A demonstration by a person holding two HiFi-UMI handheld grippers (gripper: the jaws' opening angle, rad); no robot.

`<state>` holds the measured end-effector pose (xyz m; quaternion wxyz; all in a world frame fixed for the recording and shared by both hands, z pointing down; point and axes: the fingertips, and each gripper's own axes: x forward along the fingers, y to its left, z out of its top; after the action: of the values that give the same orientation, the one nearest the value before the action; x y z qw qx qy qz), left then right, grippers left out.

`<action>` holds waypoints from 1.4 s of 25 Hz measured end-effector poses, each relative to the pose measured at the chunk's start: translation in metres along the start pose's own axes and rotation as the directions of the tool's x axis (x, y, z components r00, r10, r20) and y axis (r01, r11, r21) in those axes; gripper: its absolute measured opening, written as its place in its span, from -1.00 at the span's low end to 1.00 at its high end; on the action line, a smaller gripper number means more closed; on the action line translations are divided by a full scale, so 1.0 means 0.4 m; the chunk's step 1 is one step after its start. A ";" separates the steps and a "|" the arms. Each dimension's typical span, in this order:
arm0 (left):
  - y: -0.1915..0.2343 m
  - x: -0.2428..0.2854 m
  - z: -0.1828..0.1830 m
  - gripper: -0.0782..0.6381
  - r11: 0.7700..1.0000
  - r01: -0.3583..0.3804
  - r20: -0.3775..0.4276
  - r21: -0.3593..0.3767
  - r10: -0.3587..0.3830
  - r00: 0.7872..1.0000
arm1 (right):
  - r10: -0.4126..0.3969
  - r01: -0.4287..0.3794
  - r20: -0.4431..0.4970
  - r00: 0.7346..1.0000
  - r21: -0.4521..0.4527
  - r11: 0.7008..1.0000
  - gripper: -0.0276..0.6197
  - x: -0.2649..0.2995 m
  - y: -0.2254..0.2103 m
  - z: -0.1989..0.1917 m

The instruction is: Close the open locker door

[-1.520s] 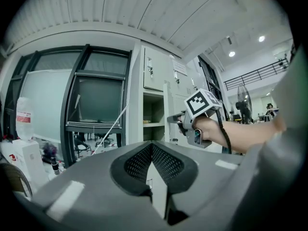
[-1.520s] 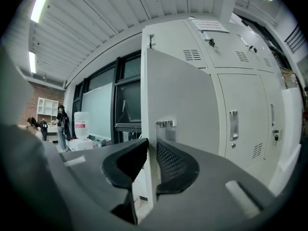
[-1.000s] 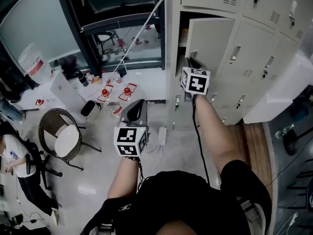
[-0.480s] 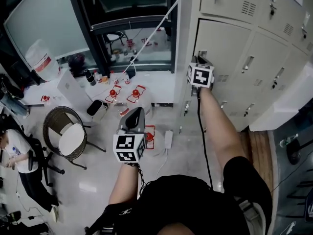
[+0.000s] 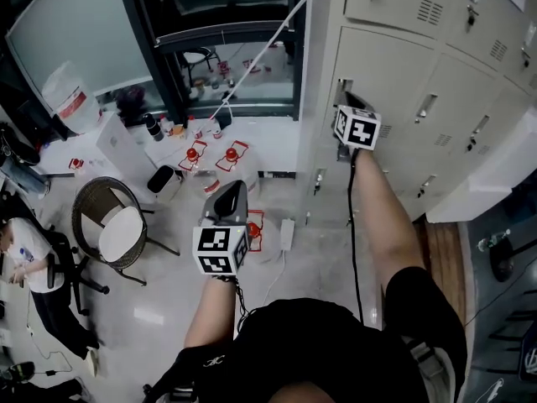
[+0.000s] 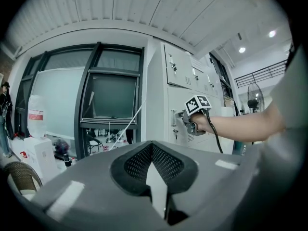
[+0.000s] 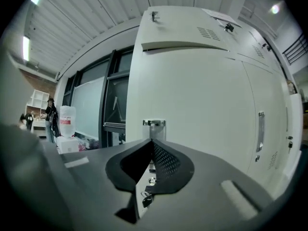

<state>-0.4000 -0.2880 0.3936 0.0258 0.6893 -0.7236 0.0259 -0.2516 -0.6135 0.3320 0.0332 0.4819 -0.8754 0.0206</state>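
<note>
The pale grey locker door (image 5: pixel 394 82) lies flush with the bank of lockers; in the right gripper view the door (image 7: pixel 202 105) fills the picture. Its metal latch (image 7: pixel 154 123) sits just beyond my jaws. My right gripper (image 5: pixel 343 99) is shut with nothing between its jaws. Its tips are at the door's left edge by the latch. In the left gripper view the right gripper (image 6: pixel 186 121) shows against the lockers. My left gripper (image 5: pixel 234 186) hangs over the floor, well left of the lockers, shut and empty.
A wicker chair with a white cushion (image 5: pixel 113 233) stands at the left. A white box (image 5: pixel 117 145), red items (image 5: pixel 214 154) and a power strip (image 5: pixel 288 232) lie on the floor. A dark-framed glass partition (image 5: pixel 168 49) runs behind. A person (image 5: pixel 25 267) sits at far left.
The locker door has swung from open to flush with the lockers. My right gripper moved in with it to the latch edge. The left gripper has hardly moved.
</note>
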 end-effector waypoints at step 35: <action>-0.499 0.081 0.044 -0.78 0.978 0.206 0.055 0.023 -0.207 0.977 | 0.115 -0.102 0.183 0.976 -0.082 0.991 -0.88 -0.662 -0.080 -0.111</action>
<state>-0.2021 -0.3314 0.3789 0.0017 0.7615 -0.6481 0.0095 -0.0817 -0.4045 0.3555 -0.0331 0.4317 -0.8998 -0.0546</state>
